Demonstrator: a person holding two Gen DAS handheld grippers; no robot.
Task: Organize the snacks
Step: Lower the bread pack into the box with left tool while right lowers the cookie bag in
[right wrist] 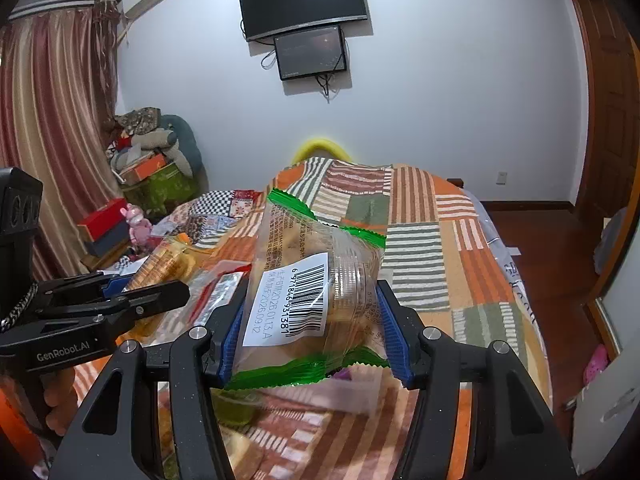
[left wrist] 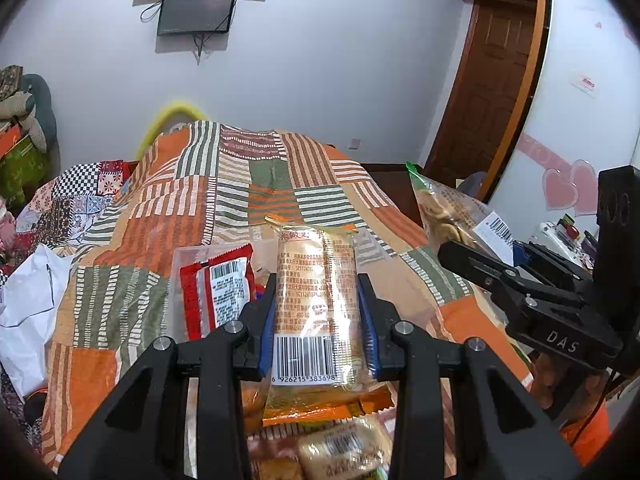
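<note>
Orange-edged packet [left wrist: 316, 304] clamped between left gripper [left wrist: 318, 320] pads, long axis along fingers, carried above clear tub [left wrist: 188, 256] holding red packet [left wrist: 218, 292]; tub just ahead-left. Green-edged bag [right wrist: 316, 300] clamped in right gripper [right wrist: 314, 324], held farther right, above striped blanket [right wrist: 416, 256].

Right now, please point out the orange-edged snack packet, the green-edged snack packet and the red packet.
orange-edged snack packet [left wrist: 316, 304], left wrist view, clear middle.
green-edged snack packet [right wrist: 344, 280], right wrist view, clear middle.
red packet [left wrist: 192, 300], left wrist view, red side.
</note>
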